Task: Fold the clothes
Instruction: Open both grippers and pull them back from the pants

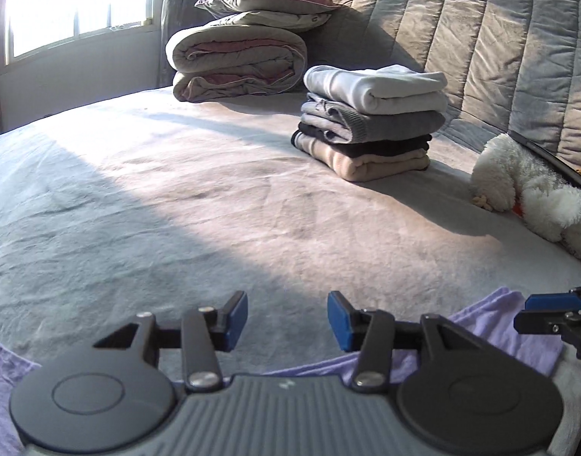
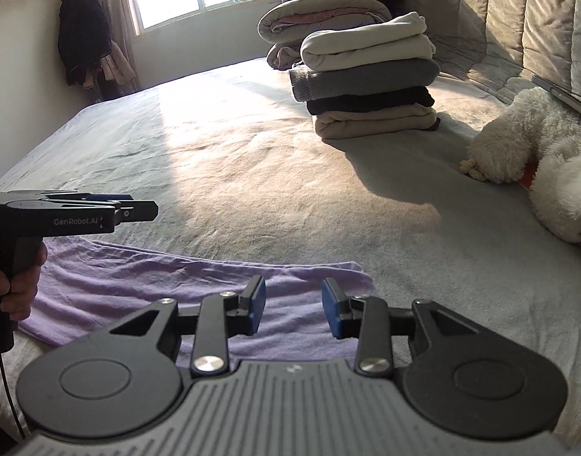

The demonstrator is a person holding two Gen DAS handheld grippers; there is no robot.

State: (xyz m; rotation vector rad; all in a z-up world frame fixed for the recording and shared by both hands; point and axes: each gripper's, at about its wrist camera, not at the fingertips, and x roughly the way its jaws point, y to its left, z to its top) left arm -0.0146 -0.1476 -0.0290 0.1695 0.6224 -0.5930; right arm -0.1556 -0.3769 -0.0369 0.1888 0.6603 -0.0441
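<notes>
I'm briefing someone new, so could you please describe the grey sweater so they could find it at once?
Start at the quilted headboard and look to the stack of folded clothes on the bed before it. The grey sweater lies second from the top, under the white top and above a black layer; only it has a ribbed hem.

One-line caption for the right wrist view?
Open right gripper over a flat purple garment, folded clothes stack beyond on the bed.

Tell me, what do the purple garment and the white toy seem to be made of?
Purple garment: thin, matte knit, probably cotton jersey; it lies limp with soft wrinkles. White toy: fluffy plush, likely synthetic pile; its surface is curly and shaggy.
</notes>
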